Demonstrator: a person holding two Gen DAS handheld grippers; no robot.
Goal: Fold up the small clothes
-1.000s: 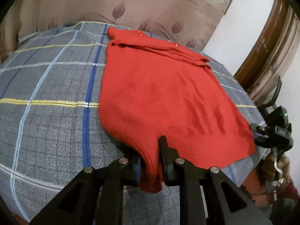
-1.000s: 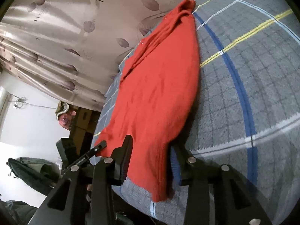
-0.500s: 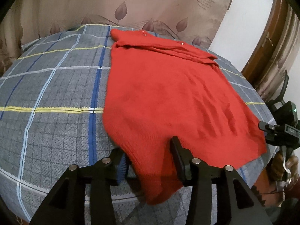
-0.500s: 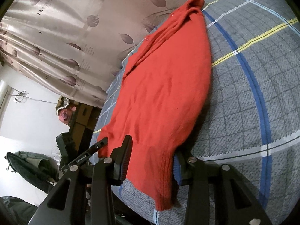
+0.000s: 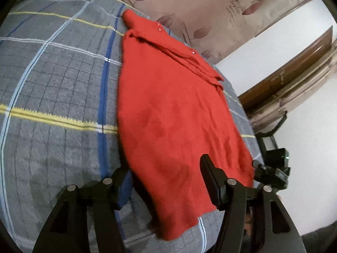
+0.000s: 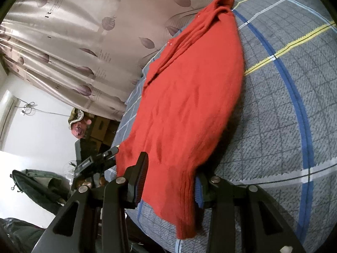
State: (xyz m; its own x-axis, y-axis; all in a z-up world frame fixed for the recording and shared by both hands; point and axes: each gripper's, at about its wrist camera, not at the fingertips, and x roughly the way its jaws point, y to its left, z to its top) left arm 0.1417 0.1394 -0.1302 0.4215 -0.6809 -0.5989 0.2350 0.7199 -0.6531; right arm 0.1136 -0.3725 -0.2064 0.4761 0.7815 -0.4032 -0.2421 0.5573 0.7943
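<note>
A red knit garment (image 5: 174,109) lies spread flat on a grey plaid blanket (image 5: 52,88), its collar end far away and its ribbed hem near me. My left gripper (image 5: 166,179) is open, its jaws wide apart on either side of one hem corner. The garment also shows in the right wrist view (image 6: 193,97). My right gripper (image 6: 170,181) is open too, its jaws straddling the other hem corner, which hangs over the bed's edge. Neither gripper pinches the cloth.
A beige curtain with leaf print (image 6: 84,31) hangs behind the bed. A black device on a stand (image 5: 273,168) sits past the bed's edge, also in the right wrist view (image 6: 94,162). A brown wooden door frame (image 5: 294,63) is to the right.
Both grippers have opened wide and let go of the hem corners they held. The garment has settled flat on the blanket, and both cameras have shifted slightly.
</note>
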